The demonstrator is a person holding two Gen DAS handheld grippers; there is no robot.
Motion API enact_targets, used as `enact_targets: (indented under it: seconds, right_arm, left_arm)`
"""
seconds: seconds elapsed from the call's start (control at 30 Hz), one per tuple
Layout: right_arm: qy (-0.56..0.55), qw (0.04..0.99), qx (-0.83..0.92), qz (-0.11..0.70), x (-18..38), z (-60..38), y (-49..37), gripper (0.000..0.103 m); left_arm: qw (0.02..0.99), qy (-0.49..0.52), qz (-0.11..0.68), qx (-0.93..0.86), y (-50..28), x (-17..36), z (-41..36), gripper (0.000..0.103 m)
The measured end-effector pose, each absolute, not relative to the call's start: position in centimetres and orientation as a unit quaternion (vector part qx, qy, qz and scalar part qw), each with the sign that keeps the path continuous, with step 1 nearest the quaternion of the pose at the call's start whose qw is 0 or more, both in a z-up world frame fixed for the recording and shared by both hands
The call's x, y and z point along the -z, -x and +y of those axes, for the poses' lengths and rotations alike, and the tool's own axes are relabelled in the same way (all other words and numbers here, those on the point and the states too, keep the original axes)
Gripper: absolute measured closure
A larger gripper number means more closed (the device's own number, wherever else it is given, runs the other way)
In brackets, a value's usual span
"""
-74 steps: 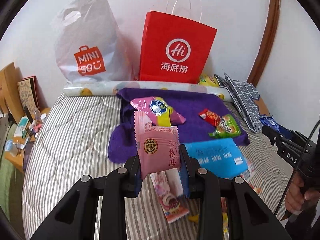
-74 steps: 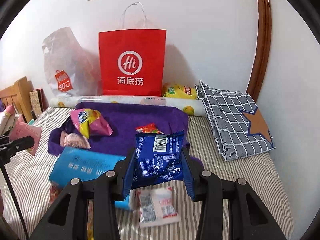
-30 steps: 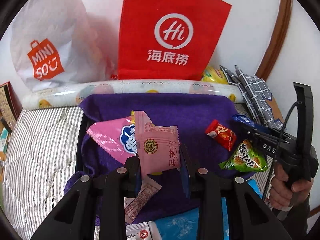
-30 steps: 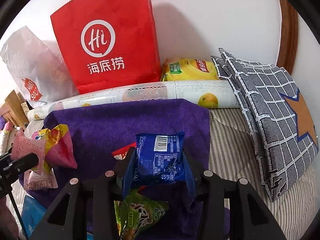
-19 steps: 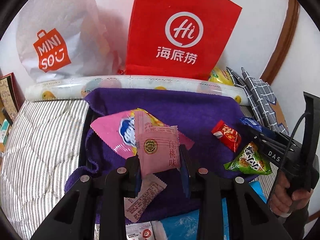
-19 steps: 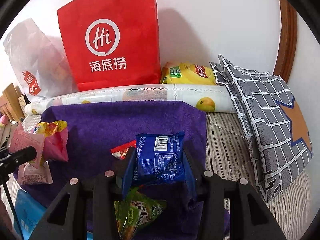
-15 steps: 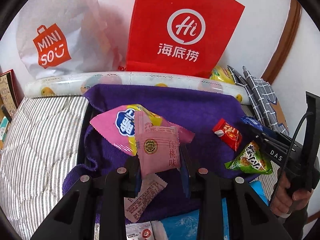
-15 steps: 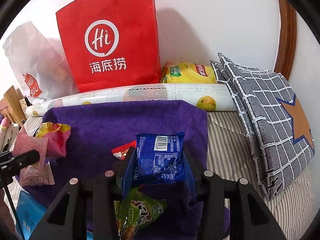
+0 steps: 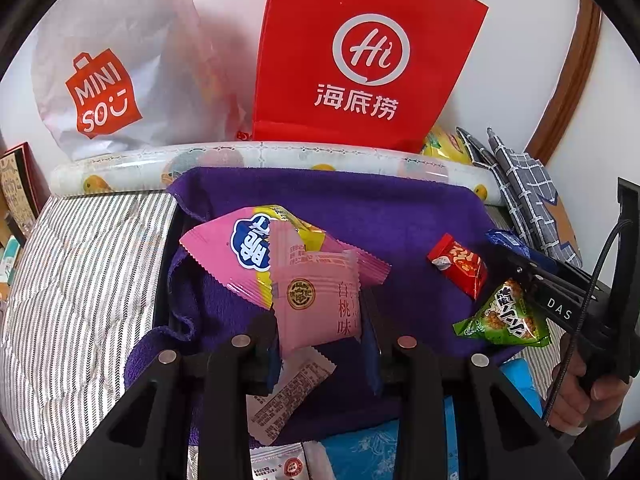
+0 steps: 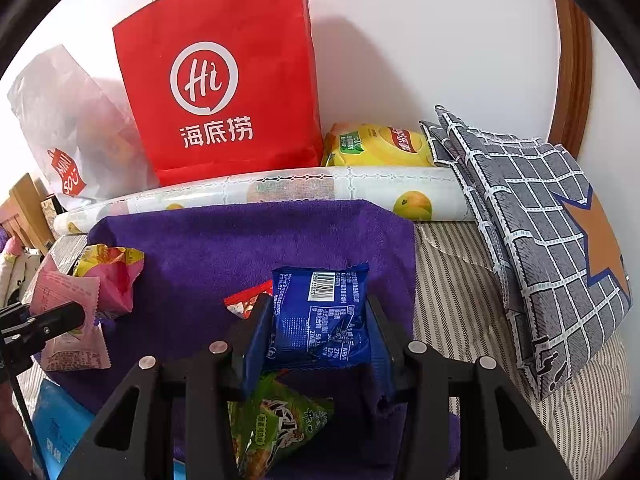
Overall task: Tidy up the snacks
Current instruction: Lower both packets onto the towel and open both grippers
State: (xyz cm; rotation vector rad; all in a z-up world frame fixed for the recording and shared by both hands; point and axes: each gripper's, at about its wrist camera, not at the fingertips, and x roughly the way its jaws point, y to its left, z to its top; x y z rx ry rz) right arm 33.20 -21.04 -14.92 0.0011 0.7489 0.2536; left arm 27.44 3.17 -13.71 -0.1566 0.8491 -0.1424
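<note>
My left gripper point(image 9: 322, 320) is shut on a pink peach-flavour snack packet point(image 9: 316, 300), held upright over the purple towel point(image 9: 360, 208). Behind it on the towel lies a bigger pink and yellow bag point(image 9: 240, 252). A small red packet point(image 9: 460, 266) and a green triangular packet point(image 9: 506, 316) lie to the right. My right gripper point(image 10: 316, 320) is shut on a blue snack packet point(image 10: 318, 316) above the same purple towel point(image 10: 248, 248). Under it lie the green packet point(image 10: 280, 420) and the red packet point(image 10: 246, 300).
A red paper bag point(image 10: 224, 76) and a white plastic bag point(image 9: 108, 64) stand against the wall behind a rolled printed sheet point(image 10: 280, 192). A yellow chip bag point(image 10: 380, 146) and grey checked cushions point(image 10: 552, 240) lie at the right. A light blue pack point(image 9: 360, 452) lies on the striped mattress point(image 9: 80, 280).
Both grippers have stayed nearly still over the towel with their packets. The view only shifted slightly.
</note>
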Motion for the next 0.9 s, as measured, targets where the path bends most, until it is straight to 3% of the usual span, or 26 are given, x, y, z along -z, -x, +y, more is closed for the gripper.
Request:
enact_targets:
  seconds: [0.9]
  right_arm:
    - [0.007, 0.924, -0.119, 0.364, 15.06, -20.84, -33.06, 0.052]
  left_arm:
    - [0.9, 0.089, 0.419, 0.074, -27.57, 13.95, 3.4, 0.069]
